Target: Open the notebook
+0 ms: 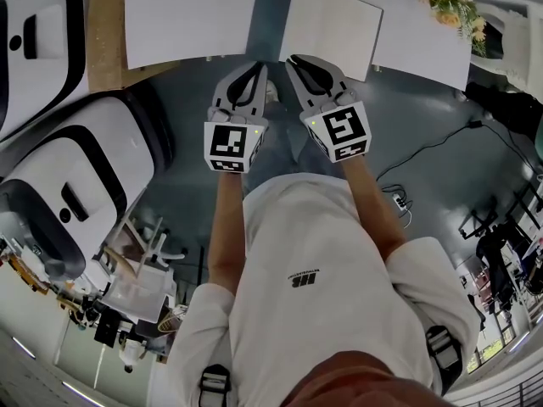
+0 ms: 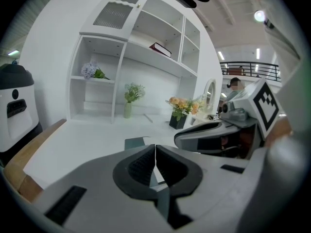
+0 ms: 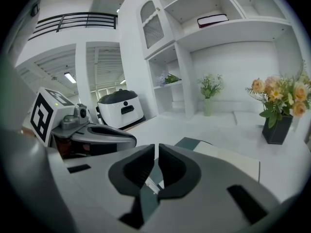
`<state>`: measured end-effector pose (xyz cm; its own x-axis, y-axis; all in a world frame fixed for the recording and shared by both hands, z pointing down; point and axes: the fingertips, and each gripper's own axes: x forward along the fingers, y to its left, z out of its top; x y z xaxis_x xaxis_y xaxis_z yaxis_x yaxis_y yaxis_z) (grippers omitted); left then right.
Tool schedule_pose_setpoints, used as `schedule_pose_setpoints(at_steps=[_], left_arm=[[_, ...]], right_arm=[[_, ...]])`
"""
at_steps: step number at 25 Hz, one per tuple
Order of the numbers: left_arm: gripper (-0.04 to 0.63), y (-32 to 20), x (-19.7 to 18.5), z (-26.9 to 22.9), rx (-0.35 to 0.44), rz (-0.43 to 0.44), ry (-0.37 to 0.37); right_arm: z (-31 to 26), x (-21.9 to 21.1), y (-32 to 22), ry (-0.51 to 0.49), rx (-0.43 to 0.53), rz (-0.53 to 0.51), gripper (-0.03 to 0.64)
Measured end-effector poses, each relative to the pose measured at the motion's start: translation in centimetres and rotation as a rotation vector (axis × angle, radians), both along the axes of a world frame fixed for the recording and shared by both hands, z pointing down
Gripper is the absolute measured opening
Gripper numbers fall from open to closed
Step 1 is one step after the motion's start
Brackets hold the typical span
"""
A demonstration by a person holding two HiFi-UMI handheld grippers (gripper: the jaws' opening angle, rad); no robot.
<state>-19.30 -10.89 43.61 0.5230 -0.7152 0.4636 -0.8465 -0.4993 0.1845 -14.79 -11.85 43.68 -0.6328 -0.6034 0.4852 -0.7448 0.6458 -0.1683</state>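
Teal notebook (image 1: 318,19), just beyond right hand-held gripper (image 1: 294,60)

White shelf unit (image 2: 138,57) — grey floor (image 1: 420,113).

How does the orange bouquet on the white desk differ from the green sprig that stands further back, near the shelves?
The bouquet has orange and peach blooms; the green sprig is mostly leaves. The bouquet sits in a dark, squat pot; the green sprig stands in a slim, pale vase. The bouquet stands further forward on the desk; the green sprig stands further back. Both are upright on the same white surface.
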Motion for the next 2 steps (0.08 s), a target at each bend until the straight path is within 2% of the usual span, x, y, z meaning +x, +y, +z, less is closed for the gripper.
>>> schedule_pose_setpoints(at_steps=[2], left_arm=[[0.000,0.17,0.25,-0.27,0.004,-0.001,0.001]], right_arm=[[-0.20,0.29,0.24,0.002,0.000,-0.001,0.017]])
